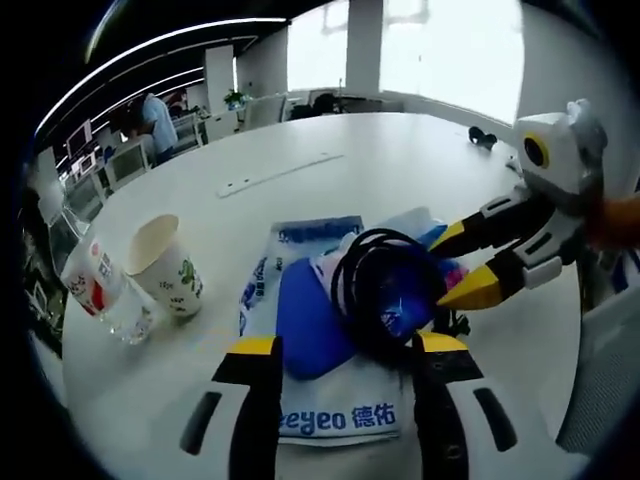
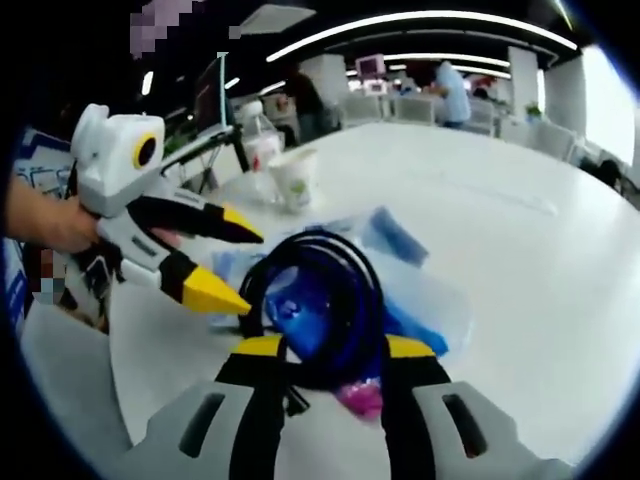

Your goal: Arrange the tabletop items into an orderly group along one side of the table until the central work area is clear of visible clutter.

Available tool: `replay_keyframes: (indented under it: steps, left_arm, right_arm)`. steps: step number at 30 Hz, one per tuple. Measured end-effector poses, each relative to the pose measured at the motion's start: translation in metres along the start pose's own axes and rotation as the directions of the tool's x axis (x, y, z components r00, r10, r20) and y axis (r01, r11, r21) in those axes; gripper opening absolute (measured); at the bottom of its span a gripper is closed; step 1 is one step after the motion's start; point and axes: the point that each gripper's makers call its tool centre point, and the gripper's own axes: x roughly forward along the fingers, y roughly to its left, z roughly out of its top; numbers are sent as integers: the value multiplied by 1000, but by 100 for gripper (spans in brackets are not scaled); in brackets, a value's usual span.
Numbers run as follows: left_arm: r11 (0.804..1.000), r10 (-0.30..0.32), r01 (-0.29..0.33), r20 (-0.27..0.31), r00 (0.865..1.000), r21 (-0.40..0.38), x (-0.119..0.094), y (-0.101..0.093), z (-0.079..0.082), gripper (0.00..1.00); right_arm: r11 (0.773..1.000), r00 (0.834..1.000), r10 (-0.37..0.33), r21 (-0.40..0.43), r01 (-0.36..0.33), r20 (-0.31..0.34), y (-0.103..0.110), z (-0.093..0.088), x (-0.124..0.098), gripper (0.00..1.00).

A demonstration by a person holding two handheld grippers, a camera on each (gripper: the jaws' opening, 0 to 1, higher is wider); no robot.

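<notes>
- My left gripper (image 1: 343,345) is spread wide, its jaws standing either side of the pile at 6 o'clock in the left gripper view, pinching nothing.
- My right gripper (image 2: 327,347) is also spread, its yellow-tipped jaws flanking the black cable coil (image 2: 318,305); I cannot tell whether the tips touch it.
- The cable coil (image 1: 385,290) lies on top of the blue and white plastic bags (image 1: 305,300), mid-table, just ahead of both grippers.
- I judge the coil light and springy; pinched at one strand it may unwind, so I would take several loops together at the rim.
- The bags look soft, thin and slippery; they will likely sag and slide, so a bunched fold is the best hold.
- At 9 o'clock in the left gripper view stands a paper cup (image 1: 167,265), upright, with a small bottle with a red and white label (image 1: 92,278) just beside it; contents are hidden.
- The cup looks light and crushable; I would grip the rim gently.
</notes>
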Motion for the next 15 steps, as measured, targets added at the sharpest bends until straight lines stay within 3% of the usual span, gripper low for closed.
replay_keyframes:
  steps: [15]
  left_arm:
    - [997,-59,58,-16,998,-43,27,-13,2,42]
  right_arm:
    - [999,1000,-3,52,4,-21,-6,-10,13,29]
